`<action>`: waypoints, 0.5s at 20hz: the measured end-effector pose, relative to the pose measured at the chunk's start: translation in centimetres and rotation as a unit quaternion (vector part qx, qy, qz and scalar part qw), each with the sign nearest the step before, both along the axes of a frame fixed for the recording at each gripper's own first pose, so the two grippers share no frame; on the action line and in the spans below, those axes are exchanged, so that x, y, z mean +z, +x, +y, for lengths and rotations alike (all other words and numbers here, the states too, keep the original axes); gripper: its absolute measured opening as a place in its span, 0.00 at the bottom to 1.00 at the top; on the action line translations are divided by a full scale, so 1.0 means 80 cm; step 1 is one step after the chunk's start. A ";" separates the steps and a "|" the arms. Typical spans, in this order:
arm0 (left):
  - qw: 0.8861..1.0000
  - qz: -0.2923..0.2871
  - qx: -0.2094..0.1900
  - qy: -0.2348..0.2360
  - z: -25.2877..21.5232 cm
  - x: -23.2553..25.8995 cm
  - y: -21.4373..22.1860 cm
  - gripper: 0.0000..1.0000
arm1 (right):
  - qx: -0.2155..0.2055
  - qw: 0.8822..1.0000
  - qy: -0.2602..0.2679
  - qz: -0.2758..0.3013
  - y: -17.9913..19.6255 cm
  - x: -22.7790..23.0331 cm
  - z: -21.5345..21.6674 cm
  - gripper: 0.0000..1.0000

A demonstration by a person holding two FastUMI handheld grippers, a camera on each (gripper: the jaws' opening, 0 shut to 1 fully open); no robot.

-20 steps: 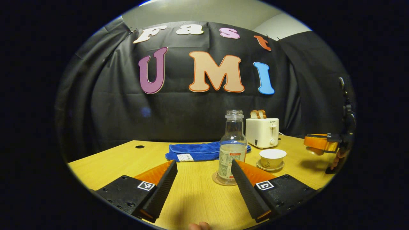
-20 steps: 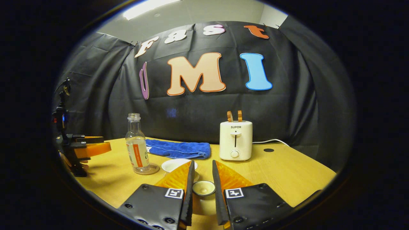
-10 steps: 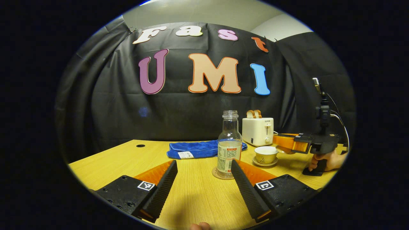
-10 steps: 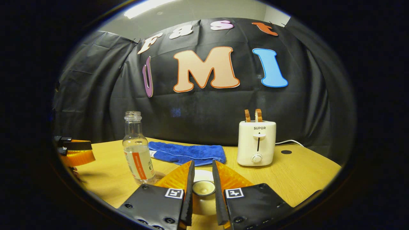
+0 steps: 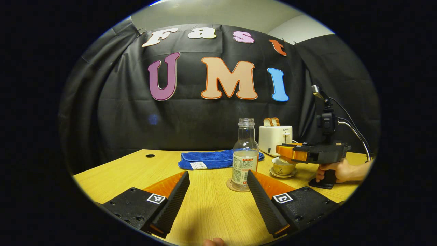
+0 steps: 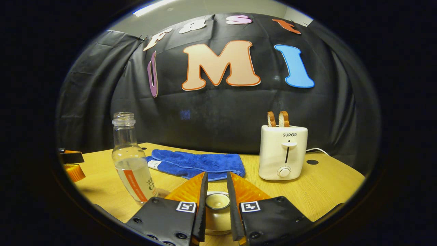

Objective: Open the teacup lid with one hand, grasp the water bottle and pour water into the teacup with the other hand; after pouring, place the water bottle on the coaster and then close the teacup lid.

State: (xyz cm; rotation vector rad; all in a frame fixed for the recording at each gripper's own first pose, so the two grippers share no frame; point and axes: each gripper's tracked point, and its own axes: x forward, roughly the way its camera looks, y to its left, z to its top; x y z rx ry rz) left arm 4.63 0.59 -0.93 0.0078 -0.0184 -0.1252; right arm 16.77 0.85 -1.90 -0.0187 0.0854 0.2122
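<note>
In the left gripper view, the left gripper [image 5: 217,191] sits at the bottom of the frame with its two ribbed fingers spread wide and nothing between them; the water bottle [image 5: 245,155] stands just beyond, a little right of centre, upright on a round coaster [image 5: 232,187] and free of both fingers. The bottle is clear, narrow-necked and capless, with a paper label round its lower body and pale liquid up to about the shoulder. To its right, at mid-frame, the teacup [image 5: 282,168] rests on a small saucer [image 5: 282,175], and the right gripper [image 5: 285,152], held by a hand [image 5: 336,170] at the right edge, hangs directly above the cup. In the right gripper view, the right gripper's [image 6: 216,191] fingers are drawn close on the knob of the teacup lid [image 6: 216,205], a glazed, cream-coloured round piece at bottom centre. The table [image 6: 327,181] is smooth, light wood grain. A soft blue towel [image 6: 201,164], folded and wrinkled, lies behind the cup, and a glossy cream toaster [image 6: 283,152] with two bread slices standing in it is at centre right.
</note>
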 end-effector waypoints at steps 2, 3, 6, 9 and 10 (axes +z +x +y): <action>1.000 0.000 0.000 0.000 0.000 0.000 0.002 0.98 | 0.002 1.000 -0.008 0.012 0.005 -0.006 0.002 0.33; 1.000 0.000 0.000 0.000 0.000 0.001 0.001 0.98 | 0.003 1.000 -0.013 0.018 0.006 -0.009 0.004 0.33; 1.000 0.000 0.000 0.000 0.000 0.001 0.001 0.98 | 0.005 0.999 -0.024 0.027 0.009 -0.012 0.008 0.33; 1.000 0.000 0.000 0.000 0.000 -0.001 0.002 0.98 | 0.004 0.999 -0.029 0.035 0.013 -0.015 0.008 0.33; 1.000 0.000 0.000 0.000 0.000 0.000 0.001 0.98 | 0.005 0.999 -0.029 0.038 0.014 -0.018 0.009 0.33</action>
